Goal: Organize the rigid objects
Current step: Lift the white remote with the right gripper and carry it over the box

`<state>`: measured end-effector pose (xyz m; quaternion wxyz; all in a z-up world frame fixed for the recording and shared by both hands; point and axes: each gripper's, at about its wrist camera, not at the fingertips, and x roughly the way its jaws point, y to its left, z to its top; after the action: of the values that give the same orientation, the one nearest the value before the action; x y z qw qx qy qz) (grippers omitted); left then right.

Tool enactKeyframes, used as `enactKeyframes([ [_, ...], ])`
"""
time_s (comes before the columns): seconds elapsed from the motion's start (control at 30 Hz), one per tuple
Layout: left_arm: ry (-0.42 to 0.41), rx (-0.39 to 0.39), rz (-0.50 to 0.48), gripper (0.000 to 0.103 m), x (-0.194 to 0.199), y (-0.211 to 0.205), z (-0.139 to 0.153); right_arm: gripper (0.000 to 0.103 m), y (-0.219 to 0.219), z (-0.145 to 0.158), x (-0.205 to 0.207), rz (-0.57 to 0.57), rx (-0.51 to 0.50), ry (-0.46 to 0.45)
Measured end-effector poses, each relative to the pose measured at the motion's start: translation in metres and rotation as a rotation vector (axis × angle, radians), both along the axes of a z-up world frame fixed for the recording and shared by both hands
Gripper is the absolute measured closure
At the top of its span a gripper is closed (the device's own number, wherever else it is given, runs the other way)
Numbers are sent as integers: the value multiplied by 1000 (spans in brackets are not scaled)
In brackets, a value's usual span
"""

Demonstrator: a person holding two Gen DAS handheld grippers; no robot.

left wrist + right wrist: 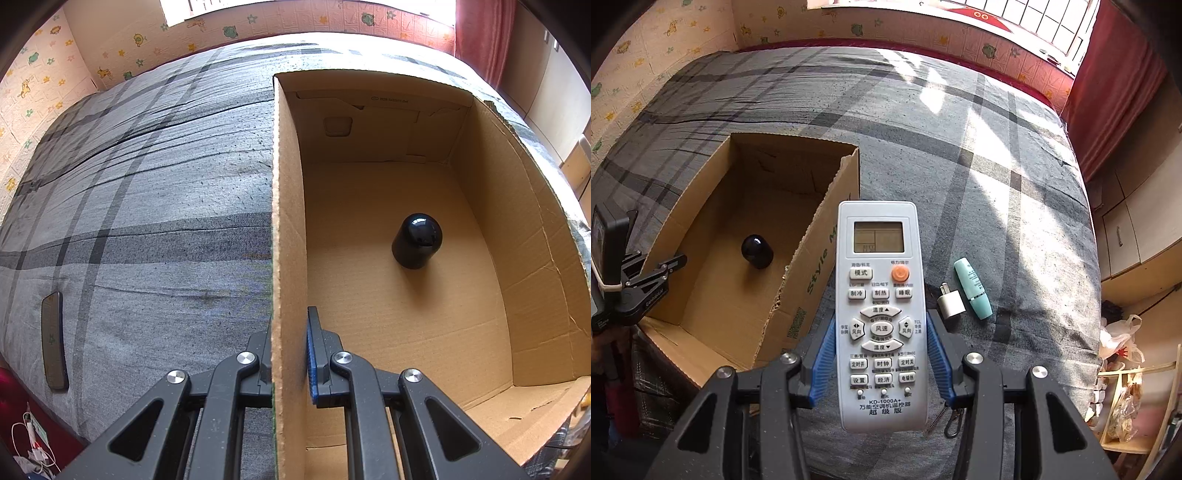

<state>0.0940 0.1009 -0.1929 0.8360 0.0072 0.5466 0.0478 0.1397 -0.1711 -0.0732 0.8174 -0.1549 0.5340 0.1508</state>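
box (701, 266): brown | remote (881, 314): white, orange button | cap (416, 240): glossy black | tube (973, 288): teal | plug (950, 304): white | bedsheet (147, 206): grey plaid | pads (824, 354): blue

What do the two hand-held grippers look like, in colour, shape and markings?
Both are matte black plastic with scissor-like linkage arms joined by round silver bolts. The right hand-held gripper has blue ribbed pads on its fingers; the left hand-held gripper has the same blue pad. Seen from the right wrist, its body carries small white lettering, too small to read.
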Motion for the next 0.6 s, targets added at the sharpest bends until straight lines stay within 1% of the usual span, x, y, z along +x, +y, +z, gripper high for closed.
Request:
enactKeyframes([
  [0.33, -1, 4, -5, 91, 0, -2, -1, 53, 59, 11, -2, 107, 18, -13],
  [0.6, -1, 2, -3, 91, 0, -2, -1, 53, 98, 1, -1, 156, 41, 2],
])
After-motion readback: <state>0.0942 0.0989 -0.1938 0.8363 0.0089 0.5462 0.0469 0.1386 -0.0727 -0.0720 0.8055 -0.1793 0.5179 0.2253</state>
